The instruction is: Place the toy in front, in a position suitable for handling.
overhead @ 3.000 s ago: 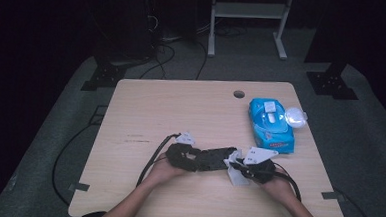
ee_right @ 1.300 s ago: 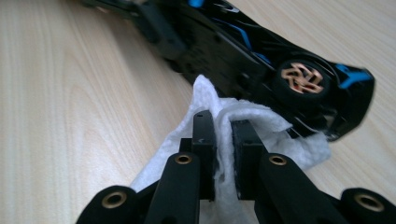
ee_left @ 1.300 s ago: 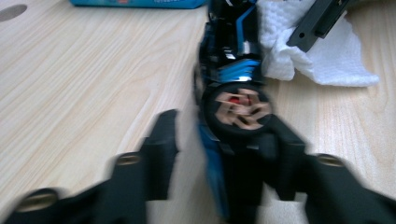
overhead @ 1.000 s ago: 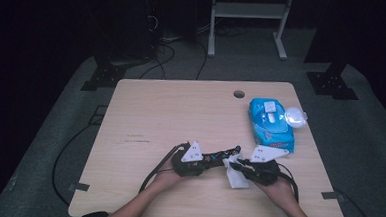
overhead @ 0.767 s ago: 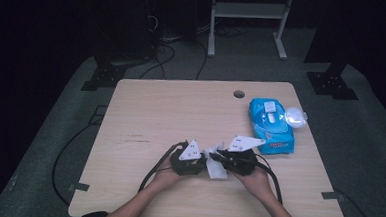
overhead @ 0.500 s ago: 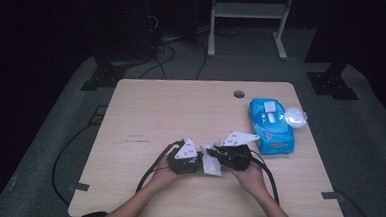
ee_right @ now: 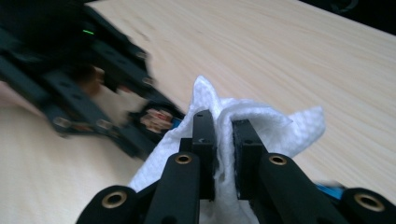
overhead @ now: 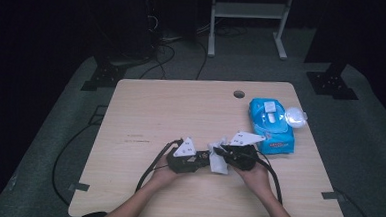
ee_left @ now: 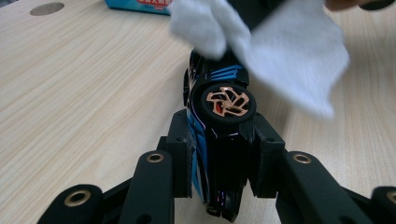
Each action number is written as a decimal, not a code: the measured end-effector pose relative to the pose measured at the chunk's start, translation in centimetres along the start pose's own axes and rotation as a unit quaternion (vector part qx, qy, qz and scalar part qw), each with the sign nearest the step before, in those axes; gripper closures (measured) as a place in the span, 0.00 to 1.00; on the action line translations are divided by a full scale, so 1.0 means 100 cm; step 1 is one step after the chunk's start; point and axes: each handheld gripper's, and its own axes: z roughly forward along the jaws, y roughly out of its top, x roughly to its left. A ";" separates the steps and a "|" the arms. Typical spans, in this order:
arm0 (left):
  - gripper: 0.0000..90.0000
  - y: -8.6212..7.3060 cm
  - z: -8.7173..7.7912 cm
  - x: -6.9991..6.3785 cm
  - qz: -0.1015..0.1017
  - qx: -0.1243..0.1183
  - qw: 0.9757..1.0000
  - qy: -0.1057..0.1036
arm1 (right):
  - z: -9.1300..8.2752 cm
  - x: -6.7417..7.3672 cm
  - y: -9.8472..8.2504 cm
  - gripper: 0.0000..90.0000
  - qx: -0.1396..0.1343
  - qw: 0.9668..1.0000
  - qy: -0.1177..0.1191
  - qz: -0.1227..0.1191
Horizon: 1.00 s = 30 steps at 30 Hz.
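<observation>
A light wooden table (overhead: 181, 108) bears a blue wet-wipe pack (overhead: 271, 125) at its right. Near the front edge, the left gripper (ee_left: 218, 154) clamps a black-and-blue toy car (ee_left: 219, 116); the right gripper (ee_right: 223, 140) pinches a white wipe (ee_right: 261, 126) touching the car.

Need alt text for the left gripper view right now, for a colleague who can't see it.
The left gripper clamps a black-and-blue toy car turned on its side, one copper-spoked wheel facing the camera. A white wipe drapes over the car's far end, above the wooden table.

You have a blue wipes pack (overhead: 272, 126) lying near the wooden table's (overhead: 181, 108) right edge
</observation>
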 end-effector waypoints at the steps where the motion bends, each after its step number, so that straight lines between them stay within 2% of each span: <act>1: 0.74 0.000 0.000 0.000 0.001 0.000 1.000 0.000 | -0.003 -0.004 -0.002 0.91 0.000 1.000 -0.009 0.004; 4: 0.74 0.000 0.000 0.000 0.001 0.000 1.000 -0.001 | -0.012 -0.015 -0.006 0.90 0.002 0.999 -0.031 0.020; 7: 0.74 0.001 0.001 0.000 -0.002 0.001 1.000 0.001 | -0.011 -0.015 -0.006 0.91 0.000 0.999 -0.024 0.028; 9: 0.74 0.001 0.001 0.000 -0.003 0.000 1.000 0.001 | -0.006 -0.009 -0.003 0.91 -0.002 1.000 -0.005 0.030; 12: 0.74 0.001 0.001 0.000 -0.003 0.001 1.000 0.001 | 0.002 0.001 0.000 0.90 0.001 1.000 0.009 0.016; 15: 0.74 0.001 0.001 0.000 -0.003 0.001 1.000 0.001 | 0.001 -0.001 0.000 0.91 0.004 1.000 0.005 0.013; 17: 0.74 0.001 0.000 0.001 -0.001 0.002 1.000 0.001 | -0.005 -0.005 -0.002 0.90 0.007 1.000 -0.016 0.007; 19: 0.74 0.001 0.000 0.000 0.000 0.002 1.000 0.001 | -0.011 -0.012 -0.005 0.90 0.008 0.999 -0.029 0.012; 23: 0.74 0.001 0.000 0.000 0.000 0.003 1.000 0.001 | -0.019 -0.021 -0.008 0.90 0.011 0.999 -0.046 0.021; 26: 0.74 0.001 0.000 0.001 -0.002 0.002 1.000 0.000 | -0.017 -0.019 -0.008 0.91 0.009 0.999 -0.042 0.028; 30: 0.74 0.001 0.000 0.001 -0.001 0.004 1.000 0.000 | -0.011 -0.009 -0.004 0.91 0.007 0.999 -0.027 0.016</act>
